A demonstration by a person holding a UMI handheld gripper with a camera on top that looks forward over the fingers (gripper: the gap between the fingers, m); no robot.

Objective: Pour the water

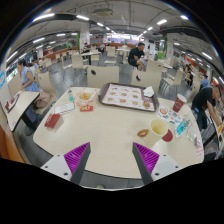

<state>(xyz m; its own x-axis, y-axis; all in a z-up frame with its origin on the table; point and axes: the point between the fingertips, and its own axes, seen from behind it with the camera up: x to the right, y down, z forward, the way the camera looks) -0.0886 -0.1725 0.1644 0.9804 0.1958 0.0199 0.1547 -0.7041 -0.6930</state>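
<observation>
The two-finger gripper (108, 160) hangs above the near edge of a pale, smooth-topped table (105, 125), its fingers spread wide with nothing held and nothing touched between them; each finger shows a flat magenta pad (76, 156) with fine ribbing on its inner face. Taking the table as the landmark, a rectangular pink tray (127, 96) sits near its far edge, with small round pieces set in rows on it. Left of the tray on the table lie a small shallow dish (86, 96) and a white rounded container (64, 104), and further left a flat red packet (53, 121). On the table's right side stand a dark red cup (178, 104), a small yellow cup (159, 128) and a clear plastic container (167, 114), with a small brown round item (143, 133) just beside the yellow cup; which of these holds water cannot be told. All stand well beyond the fingertips. Past the table's far edge a person in dark clothes (136, 54) stands among further tables and chairs, and another person (27, 76) sits off its left end.
</observation>
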